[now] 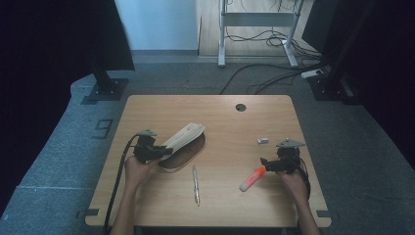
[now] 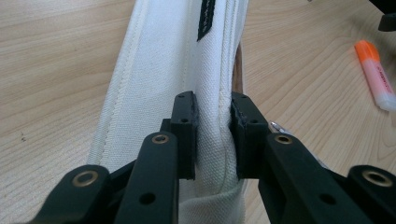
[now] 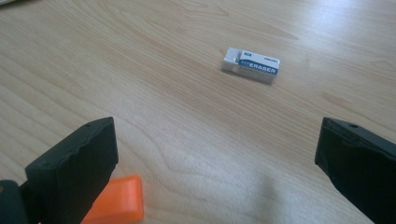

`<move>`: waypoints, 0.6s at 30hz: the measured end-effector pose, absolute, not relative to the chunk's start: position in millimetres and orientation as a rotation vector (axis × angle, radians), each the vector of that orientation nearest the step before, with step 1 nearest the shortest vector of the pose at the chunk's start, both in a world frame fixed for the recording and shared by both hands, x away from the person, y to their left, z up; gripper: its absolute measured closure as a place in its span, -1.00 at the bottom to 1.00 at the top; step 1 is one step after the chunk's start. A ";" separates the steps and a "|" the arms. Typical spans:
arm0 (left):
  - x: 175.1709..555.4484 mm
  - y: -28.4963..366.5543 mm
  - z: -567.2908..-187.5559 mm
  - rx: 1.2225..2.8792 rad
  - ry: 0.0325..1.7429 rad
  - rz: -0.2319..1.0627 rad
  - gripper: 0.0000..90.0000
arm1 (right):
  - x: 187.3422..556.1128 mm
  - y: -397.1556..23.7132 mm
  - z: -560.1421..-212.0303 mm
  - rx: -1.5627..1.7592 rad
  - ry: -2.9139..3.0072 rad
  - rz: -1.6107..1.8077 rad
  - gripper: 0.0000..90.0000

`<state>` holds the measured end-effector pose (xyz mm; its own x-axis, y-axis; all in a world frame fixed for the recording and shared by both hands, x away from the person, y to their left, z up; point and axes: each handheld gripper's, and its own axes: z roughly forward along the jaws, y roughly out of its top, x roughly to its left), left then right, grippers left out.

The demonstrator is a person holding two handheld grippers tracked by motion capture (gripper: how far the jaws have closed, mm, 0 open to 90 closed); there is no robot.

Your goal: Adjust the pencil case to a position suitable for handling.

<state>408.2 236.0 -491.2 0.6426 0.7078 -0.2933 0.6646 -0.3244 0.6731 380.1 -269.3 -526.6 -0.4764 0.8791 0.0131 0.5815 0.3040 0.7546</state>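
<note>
A white fabric pencil case (image 1: 183,139) lies open at the left middle of the table, its brown lining showing. My left gripper (image 1: 159,152) is shut on its raised white edge (image 2: 212,140), with the cloth pinched between both pads. Near the right side, my right gripper (image 1: 268,164) stands open just above the table with nothing between its wide-set fingers (image 3: 217,144). An orange highlighter (image 1: 252,178) lies just beside it, its orange end (image 3: 116,203) under the left finger. A small white and blue eraser (image 3: 251,64) lies ahead of the jaws, beyond the gripper (image 1: 263,140).
A silver pen (image 1: 195,185) lies lengthwise in the front middle of the table. The highlighter (image 2: 376,77) lies to the right of the case. A round cable hole (image 1: 240,107) sits near the wooden table's far edge (image 1: 210,97). Dark stands and cables are on the floor beyond.
</note>
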 end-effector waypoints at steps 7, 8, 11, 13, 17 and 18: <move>408.7 237.3 -492.0 2.051 1.062 0.057 0.63 | 397.7 -263.7 -532.0 1.352 2.177 0.993 -1.00; 408.7 237.3 -492.0 2.051 1.062 0.057 0.63 | 397.7 -263.7 -532.0 1.352 2.177 0.993 -1.00; 408.5 237.2 -492.0 2.052 1.058 0.061 0.63 | 405.9 -261.0 -533.4 1.344 2.198 0.987 -1.00; 408.4 237.1 -492.0 2.053 1.057 0.062 0.63 | 407.8 -260.3 -533.7 1.346 2.201 0.986 -1.00; 407.9 236.8 -491.9 2.052 1.056 0.067 0.63 | 417.5 -259.3 -535.2 1.354 2.196 0.967 -0.93; 407.9 236.8 -491.9 2.052 1.056 0.067 0.63 | 419.2 -259.5 -535.5 1.357 2.190 0.965 -0.90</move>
<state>407.9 236.8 -491.9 0.6488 0.7013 -0.2952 0.6585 -0.3231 0.6797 419.2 -259.5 -535.5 -0.4563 0.8893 0.0303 0.6222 0.2946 0.7253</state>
